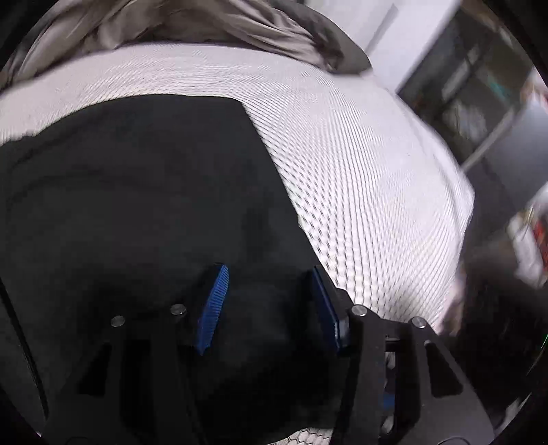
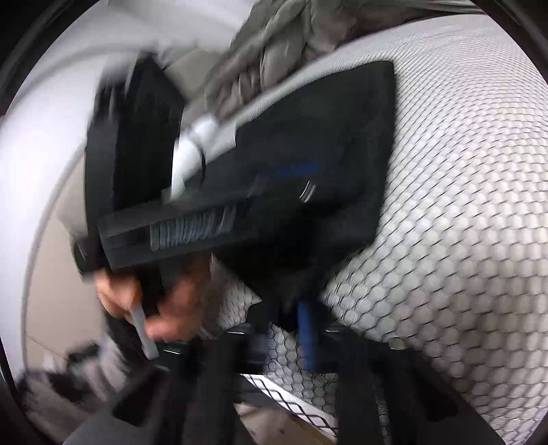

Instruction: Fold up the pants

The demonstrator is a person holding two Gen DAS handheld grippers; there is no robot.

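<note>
Black pants (image 1: 137,191) lie folded flat on the white honeycomb-patterned bed (image 1: 359,171). My left gripper (image 1: 269,277) is open just above the pants' near right part, its blue pads (image 1: 214,304) spread apart with nothing between them. In the blurred right wrist view the pants (image 2: 325,137) lie ahead on the bed (image 2: 462,205). My right gripper (image 2: 304,308) holds a near corner of the black cloth against its blue pad (image 2: 306,335). The other hand-held gripper (image 2: 205,219), with the person's hand (image 2: 164,301), is over the pants' left part.
A rumpled grey blanket (image 1: 205,24) is bunched at the far end of the bed, also in the right wrist view (image 2: 291,44). The bed's right edge (image 1: 462,219) drops to a dark shelf area (image 1: 479,89). A white wall (image 2: 41,154) is at left.
</note>
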